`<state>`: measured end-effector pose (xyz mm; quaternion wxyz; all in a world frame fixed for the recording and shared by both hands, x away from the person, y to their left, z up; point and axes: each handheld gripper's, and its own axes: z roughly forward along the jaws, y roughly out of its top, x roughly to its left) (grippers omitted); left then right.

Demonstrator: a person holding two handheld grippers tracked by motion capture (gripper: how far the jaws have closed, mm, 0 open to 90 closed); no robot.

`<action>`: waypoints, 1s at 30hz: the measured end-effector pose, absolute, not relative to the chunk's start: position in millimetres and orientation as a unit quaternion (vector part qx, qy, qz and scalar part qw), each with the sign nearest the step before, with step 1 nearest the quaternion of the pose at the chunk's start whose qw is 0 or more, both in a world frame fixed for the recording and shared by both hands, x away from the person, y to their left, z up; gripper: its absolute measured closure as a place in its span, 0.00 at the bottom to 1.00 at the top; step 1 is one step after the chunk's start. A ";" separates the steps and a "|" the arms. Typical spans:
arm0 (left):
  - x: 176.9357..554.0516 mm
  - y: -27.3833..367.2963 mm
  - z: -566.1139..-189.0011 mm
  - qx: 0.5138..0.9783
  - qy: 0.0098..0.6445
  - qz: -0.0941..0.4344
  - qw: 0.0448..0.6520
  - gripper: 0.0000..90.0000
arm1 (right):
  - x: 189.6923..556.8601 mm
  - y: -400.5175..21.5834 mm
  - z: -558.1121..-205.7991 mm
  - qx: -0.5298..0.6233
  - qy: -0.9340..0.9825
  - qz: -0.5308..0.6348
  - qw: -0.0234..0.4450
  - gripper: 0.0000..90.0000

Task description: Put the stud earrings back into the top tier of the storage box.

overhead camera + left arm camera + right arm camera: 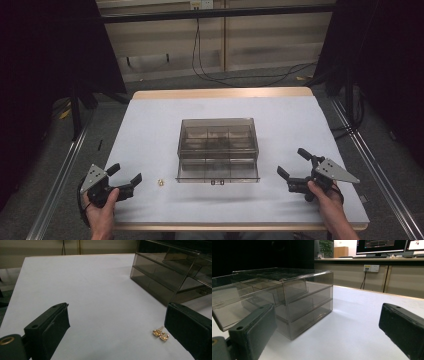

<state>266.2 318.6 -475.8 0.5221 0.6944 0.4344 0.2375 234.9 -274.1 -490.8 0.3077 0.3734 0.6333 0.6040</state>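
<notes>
Lying on the white table point(150, 130) near its front edge, a small pair of gold earrings point(160, 182) sits between the left hand-held gripper point(124, 179) and the smoky clear drawer box point(218, 131). In the left gripper view the earrings point(160, 334) rest just beside the inner face of the jaw on that view's right, on the table surface, not gripped. The left hand-held gripper's jaws stand wide apart and hold nothing; a hand point(101, 212) holds it near the front-left corner.

The drawer box stands at the middle of the table. One drawer point(218, 171) is pulled out toward the front edge, and dividers split it into compartments; whether anything lies in them cannot be told through the tinted plastic.

Near the front-right corner the right hand-held gripper point(292, 164) is held in the other hand point(325, 200), its jaws spread apart and empty, well apart from the box. In the right gripper view the box point(287, 302) stands ahead. No readable writing shows anywhere.
</notes>
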 end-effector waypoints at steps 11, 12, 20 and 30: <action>268.9 311.5 -470.1 0.734 0.412 0.201 0.502 0.05 | 234.5 -274.0 -490.7 0.371 0.634 0.603 0.312 0.01; 269.0 309.5 -468.7 0.739 0.410 0.200 0.496 0.05 | 234.5 -274.0 -490.7 0.371 0.634 0.602 0.312 0.01; 274.2 292.2 -462.7 0.784 0.380 0.165 0.462 0.18 | 234.1 -273.6 -490.7 0.370 0.634 0.603 0.313 0.01; 281.5 276.0 -447.9 0.839 0.341 0.123 0.405 0.47 | 234.1 -273.6 -490.7 0.370 0.634 0.603 0.313 0.01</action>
